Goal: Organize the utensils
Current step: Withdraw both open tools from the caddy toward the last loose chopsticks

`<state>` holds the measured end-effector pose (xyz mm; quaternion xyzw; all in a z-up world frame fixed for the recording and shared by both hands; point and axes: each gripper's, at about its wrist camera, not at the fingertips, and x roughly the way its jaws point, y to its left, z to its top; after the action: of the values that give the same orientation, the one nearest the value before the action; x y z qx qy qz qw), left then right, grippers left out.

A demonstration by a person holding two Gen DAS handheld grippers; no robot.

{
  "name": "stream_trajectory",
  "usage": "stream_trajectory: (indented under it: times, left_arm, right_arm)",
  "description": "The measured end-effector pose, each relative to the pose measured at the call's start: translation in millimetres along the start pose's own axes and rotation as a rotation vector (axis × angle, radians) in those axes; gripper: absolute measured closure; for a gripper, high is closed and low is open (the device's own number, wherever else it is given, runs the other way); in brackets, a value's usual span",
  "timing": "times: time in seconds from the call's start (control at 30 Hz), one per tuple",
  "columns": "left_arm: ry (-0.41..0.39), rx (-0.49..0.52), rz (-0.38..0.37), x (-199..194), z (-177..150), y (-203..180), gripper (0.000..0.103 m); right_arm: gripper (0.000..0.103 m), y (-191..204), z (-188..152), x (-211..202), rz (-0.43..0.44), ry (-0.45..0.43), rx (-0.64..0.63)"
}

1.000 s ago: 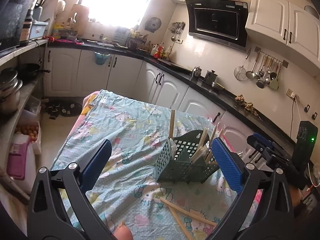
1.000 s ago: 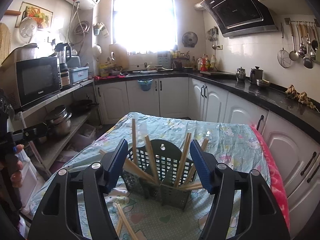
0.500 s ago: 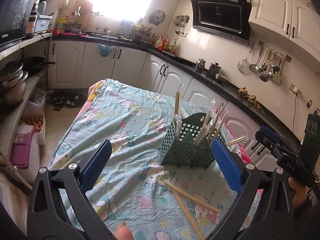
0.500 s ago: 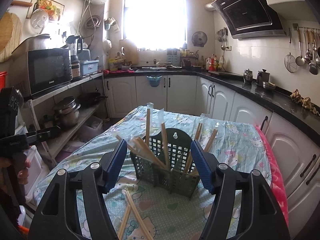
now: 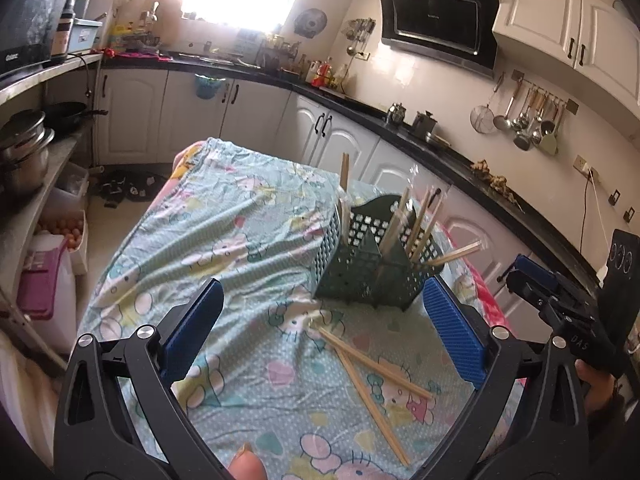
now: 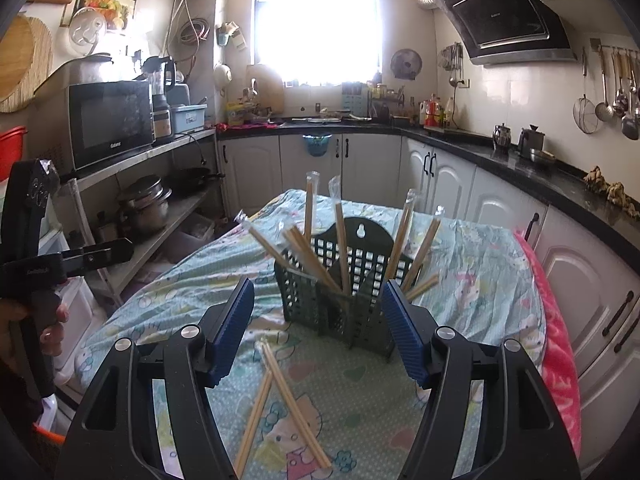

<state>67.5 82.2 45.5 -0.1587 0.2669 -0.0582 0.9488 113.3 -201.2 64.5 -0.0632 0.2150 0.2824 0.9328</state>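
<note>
Left gripper [image 5: 323,334]: blue pads spread wide with nothing between them; it has pulled back and tipped down over the last second, so more of the table shows under it.
Right gripper [image 6: 318,326]: jaws apart and empty, hanging just short of the basket; a second ago it sat closer and lower, with the basket filling the gap between its fingers.
Basket [image 5: 374,256]: dark green plastic mesh, standing upright on the tablecloth toward the far right part of the table; it has not shifted.
Chopsticks in basket [image 6: 342,240]: several wrapped pairs stand tilted in its compartments, fanning out as before.
Loose chopsticks [image 5: 370,364]: two wrapped pairs lie crossed on the cloth just in front of the basket, between the left pads; earlier only their tips showed at the frame's bottom edge.
Tablecloth [image 5: 224,232]: pale green cartoon print, wrinkled, unchanged.
Kitchen counter [image 6: 500,152]: black top, behind the table.
</note>
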Motion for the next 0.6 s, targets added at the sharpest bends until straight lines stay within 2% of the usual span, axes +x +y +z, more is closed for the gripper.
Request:
stream_trajectory:
  times: [0.43,0.6]
  left_arm:
    - [0.068,0.046,-0.033,7,-28,-22,0.011]
    - [0.135,0.051,-0.078,17,-47,-33,0.011]
  right_arm:
    - [0.043,-4,-35,-12,-0.012,0.055,0.033]
    - [0.049,-7,-49,-8,-0.018,0.097,0.035]
